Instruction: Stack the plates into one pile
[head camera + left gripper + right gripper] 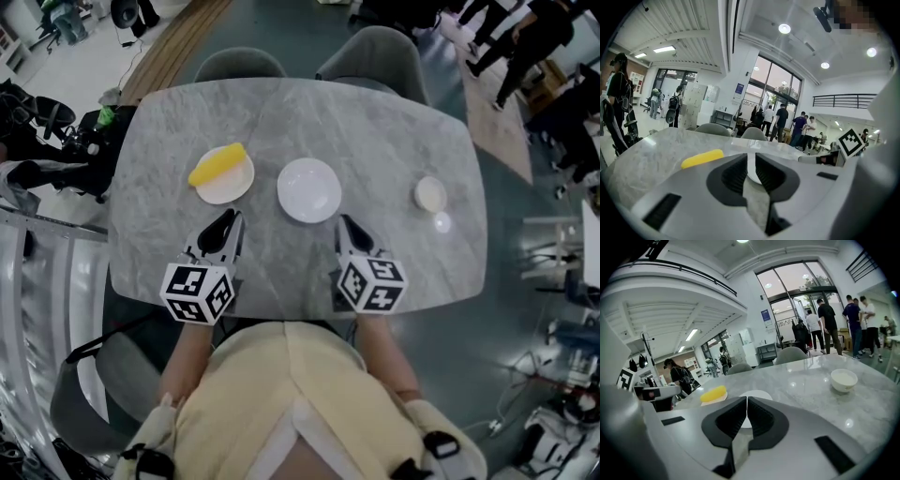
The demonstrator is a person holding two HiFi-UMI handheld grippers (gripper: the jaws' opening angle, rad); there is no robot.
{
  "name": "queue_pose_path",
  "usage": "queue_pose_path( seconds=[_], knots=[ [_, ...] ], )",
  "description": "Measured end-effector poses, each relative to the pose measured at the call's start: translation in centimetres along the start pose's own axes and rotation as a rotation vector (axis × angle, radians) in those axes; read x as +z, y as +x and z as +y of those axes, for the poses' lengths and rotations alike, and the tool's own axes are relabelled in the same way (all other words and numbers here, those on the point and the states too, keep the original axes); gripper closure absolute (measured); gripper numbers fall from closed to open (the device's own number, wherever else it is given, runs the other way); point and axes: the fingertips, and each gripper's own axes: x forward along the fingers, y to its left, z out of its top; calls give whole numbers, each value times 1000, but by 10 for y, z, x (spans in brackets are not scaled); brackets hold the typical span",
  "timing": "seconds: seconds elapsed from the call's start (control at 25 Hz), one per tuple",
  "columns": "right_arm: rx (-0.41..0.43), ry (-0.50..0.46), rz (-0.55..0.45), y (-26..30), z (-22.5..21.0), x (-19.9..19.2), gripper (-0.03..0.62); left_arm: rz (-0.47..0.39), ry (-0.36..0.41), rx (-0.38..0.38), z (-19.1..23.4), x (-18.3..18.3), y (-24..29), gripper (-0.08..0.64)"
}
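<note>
Two white plates lie on the grey marble table [375,131]. The left plate [223,182] carries a yellow banana-shaped item [217,165]; the middle plate [309,190] is bare. My left gripper [228,221] hovers just in front of the left plate, its jaws a narrow gap apart with nothing between them [751,157]. My right gripper [345,225] sits at the near right edge of the middle plate, jaws shut and empty [747,399]. In the right gripper view the bare plate [758,394] and the yellow item [714,393] lie just beyond the jaws.
A small white bowl [430,194] stands at the table's right, also visible as the bowl [843,379] in the right gripper view. Two grey chairs [375,52] are pushed in at the far side. People stand in the background beyond the table.
</note>
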Motion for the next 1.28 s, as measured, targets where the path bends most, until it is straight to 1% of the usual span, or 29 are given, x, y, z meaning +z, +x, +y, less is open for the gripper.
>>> queue_pose_path(
  seconds=[0.28,0.56,0.68,1.28],
  knots=[
    [6,-7,-2,-11,10,-2,589,16,12,3,0,-4,1,520],
    [-31,14,-12,-17,4,-4,589,21,8,5,1,-6,2,522],
    [-29,32,-16,-19,3,-5,591,21,5,6,0,-8,2,522],
    [-22,37,-3,-21,2,-12,591,32,-7,20,2,-13,-4,522]
  ],
)
